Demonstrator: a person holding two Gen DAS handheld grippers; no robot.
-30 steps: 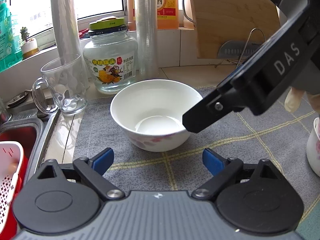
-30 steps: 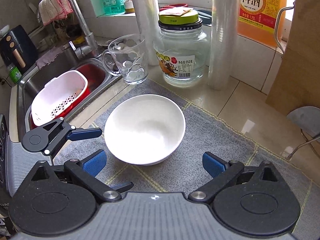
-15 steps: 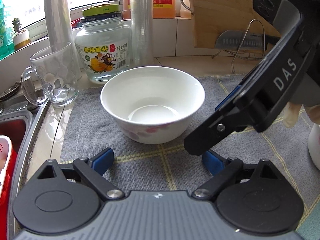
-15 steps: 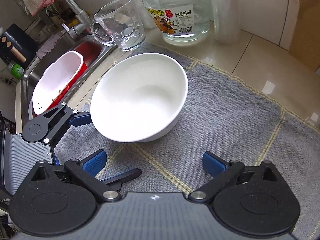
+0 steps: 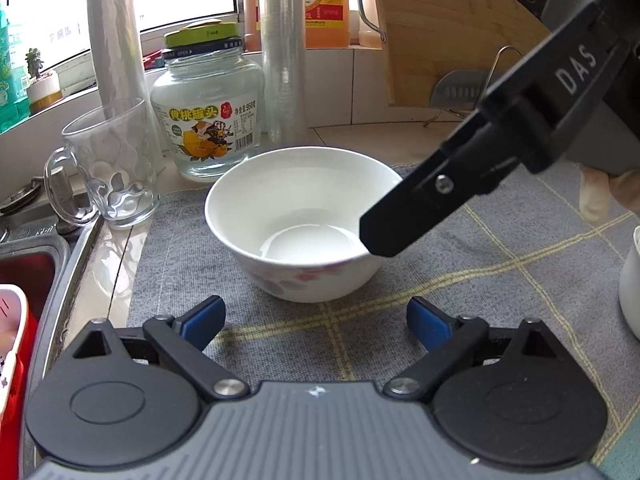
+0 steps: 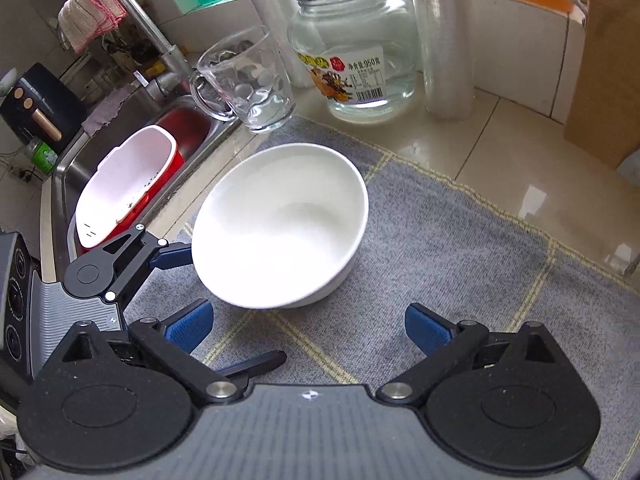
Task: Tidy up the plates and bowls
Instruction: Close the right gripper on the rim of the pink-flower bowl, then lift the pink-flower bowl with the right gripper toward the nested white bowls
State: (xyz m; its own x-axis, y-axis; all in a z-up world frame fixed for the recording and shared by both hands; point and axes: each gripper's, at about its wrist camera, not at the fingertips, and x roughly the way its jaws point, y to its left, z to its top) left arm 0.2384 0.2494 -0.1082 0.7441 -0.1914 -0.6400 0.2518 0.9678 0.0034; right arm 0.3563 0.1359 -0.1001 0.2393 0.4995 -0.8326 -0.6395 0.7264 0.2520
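Note:
A white bowl (image 5: 304,220) with a pink flower pattern stands upright on a grey checked mat (image 5: 500,280). It also shows in the right wrist view (image 6: 280,224). My left gripper (image 5: 316,316) is open and empty, just short of the bowl's near side. My right gripper (image 6: 308,324) is open and empty, above and just behind the bowl. One black finger (image 5: 460,192) of the right gripper crosses over the bowl's right rim in the left wrist view. A second white dish (image 5: 632,280) shows partly at the right edge.
A glass mug (image 5: 108,164), a glass jar (image 5: 208,116) and two plastic-wrap rolls (image 5: 284,52) stand behind the bowl. A wooden board (image 5: 452,28) leans at the back right. The sink (image 6: 132,128) with a red and white basket (image 6: 124,184) lies left of the mat.
Both grippers drew back a little from the bowl, and the right gripper rose. The bowl stayed in place on the mat. Both grippers stayed open.

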